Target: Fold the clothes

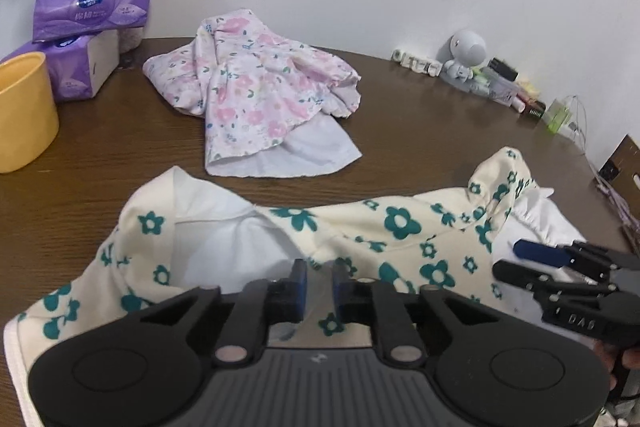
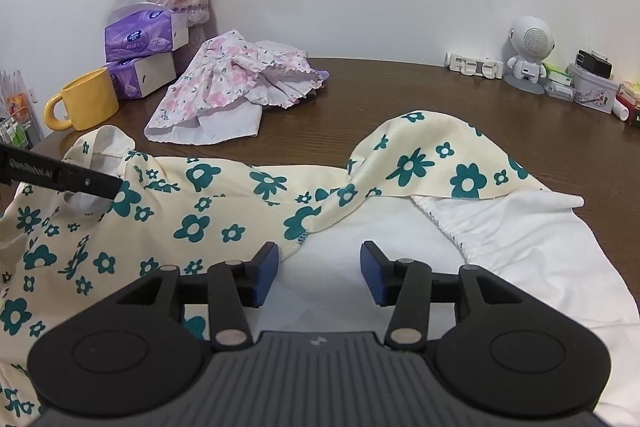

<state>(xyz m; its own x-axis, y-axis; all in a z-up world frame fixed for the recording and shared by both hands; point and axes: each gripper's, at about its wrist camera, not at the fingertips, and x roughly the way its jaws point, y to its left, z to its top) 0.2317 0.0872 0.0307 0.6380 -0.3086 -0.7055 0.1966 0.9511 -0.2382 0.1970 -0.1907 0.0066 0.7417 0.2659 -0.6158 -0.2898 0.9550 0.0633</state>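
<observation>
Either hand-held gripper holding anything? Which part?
Right hand-held gripper: open above the green-flowered garment, holding nothing. Left hand-held gripper: narrow gap at its edge, grip unclear.

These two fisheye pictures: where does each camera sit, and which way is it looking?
Left wrist view: rides the left gripper, aimed down across the cream garment with green flowers on the brown wooden table; its own fingers and the right gripper show.
Right wrist view: rides the right gripper, jaws apart over the garment's white lining; the left gripper's black finger enters at left.
Shared: that garment, the pink floral garment, yellow mug, purple tissue packs.
</observation>
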